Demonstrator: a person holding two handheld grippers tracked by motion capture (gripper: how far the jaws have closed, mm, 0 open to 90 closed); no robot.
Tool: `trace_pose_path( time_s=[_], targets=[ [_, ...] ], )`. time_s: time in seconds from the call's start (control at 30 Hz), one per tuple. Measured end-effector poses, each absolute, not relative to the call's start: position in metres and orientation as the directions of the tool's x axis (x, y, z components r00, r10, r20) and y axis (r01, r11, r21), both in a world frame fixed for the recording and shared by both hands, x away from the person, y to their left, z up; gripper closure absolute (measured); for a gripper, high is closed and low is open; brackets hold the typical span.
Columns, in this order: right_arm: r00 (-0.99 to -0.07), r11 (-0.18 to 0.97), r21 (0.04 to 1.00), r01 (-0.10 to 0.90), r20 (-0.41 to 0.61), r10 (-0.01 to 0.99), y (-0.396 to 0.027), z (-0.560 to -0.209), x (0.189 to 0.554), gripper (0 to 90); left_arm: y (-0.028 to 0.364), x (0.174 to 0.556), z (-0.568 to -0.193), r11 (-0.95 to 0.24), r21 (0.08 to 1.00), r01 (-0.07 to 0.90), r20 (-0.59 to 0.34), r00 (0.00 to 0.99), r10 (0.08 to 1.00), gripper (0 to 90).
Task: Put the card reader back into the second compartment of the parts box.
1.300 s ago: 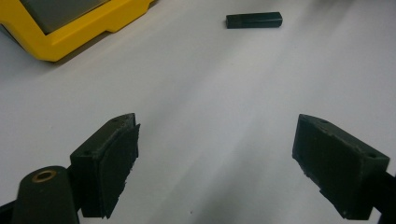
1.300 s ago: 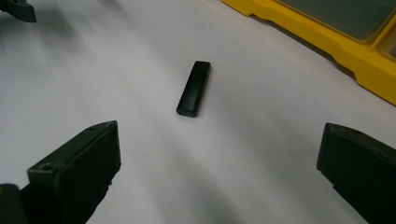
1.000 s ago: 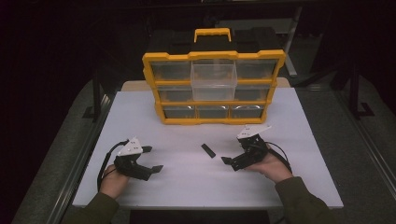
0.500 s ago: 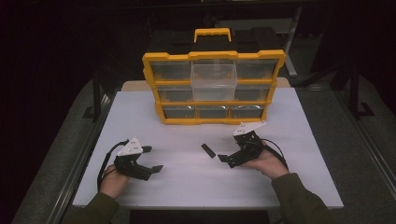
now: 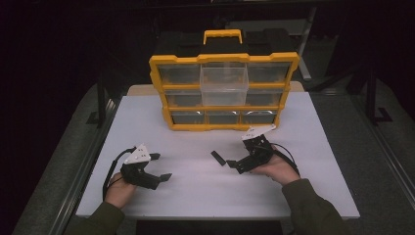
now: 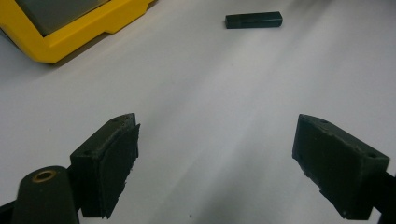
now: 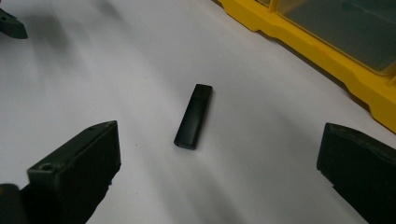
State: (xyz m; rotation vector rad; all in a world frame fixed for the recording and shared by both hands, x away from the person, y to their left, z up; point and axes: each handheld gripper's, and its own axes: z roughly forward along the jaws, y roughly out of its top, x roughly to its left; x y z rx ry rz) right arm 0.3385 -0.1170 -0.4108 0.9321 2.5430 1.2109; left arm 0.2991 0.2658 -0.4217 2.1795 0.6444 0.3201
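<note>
A small black stick (image 5: 218, 158) lies flat on the white table (image 5: 195, 196), in front of the yellow drawer organizer (image 5: 224, 126). My right gripper (image 5: 237, 157) is just right of the stick, open and resting low on the table. In the right gripper view the stick (image 7: 194, 116) lies just ahead of the gap between the wide-apart jaws of the right gripper (image 7: 219, 172). My left gripper (image 5: 160, 166) rests open at the front left with nothing between its jaws. In the left gripper view the left gripper (image 6: 229, 158) faces the stick (image 6: 253, 19), which is far ahead.
The organizer has several clear drawers, and its top middle drawer (image 5: 224, 83) is pulled out. Its yellow base shows in the left gripper view (image 6: 70, 32) and the right gripper view (image 7: 327, 51). The left gripper's jaw tip (image 7: 11, 25) shows far off. Dark floor surrounds the table.
My right gripper has slid a little to the left, closer to the black stick. The left gripper and the stick have stayed in place.
</note>
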Motion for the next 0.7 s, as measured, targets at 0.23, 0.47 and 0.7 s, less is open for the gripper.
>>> trace_pose_path(
  time_s=[0.23,0.47,0.7],
  targets=[
    [-0.79,0.476,0.75,0.459,0.099,0.605,-0.112,-0.409,0.344,0.0,0.265,0.299,-0.421,-0.53,0.778,0.336,0.009,0.838,0.545,14.6],
    [-0.792,0.477,0.749,0.46,0.103,0.602,-0.105,-0.408,0.35,0.0,0.265,0.299,-0.421,-0.53,0.779,0.334,0.011,0.838,0.545,14.6],
    [-0.799,0.492,0.744,0.452,0.091,0.595,-0.098,-0.407,0.355,0.0,0.266,0.298,-0.421,-0.528,0.782,0.332,0.011,0.838,0.545,14.6]
  ],
)
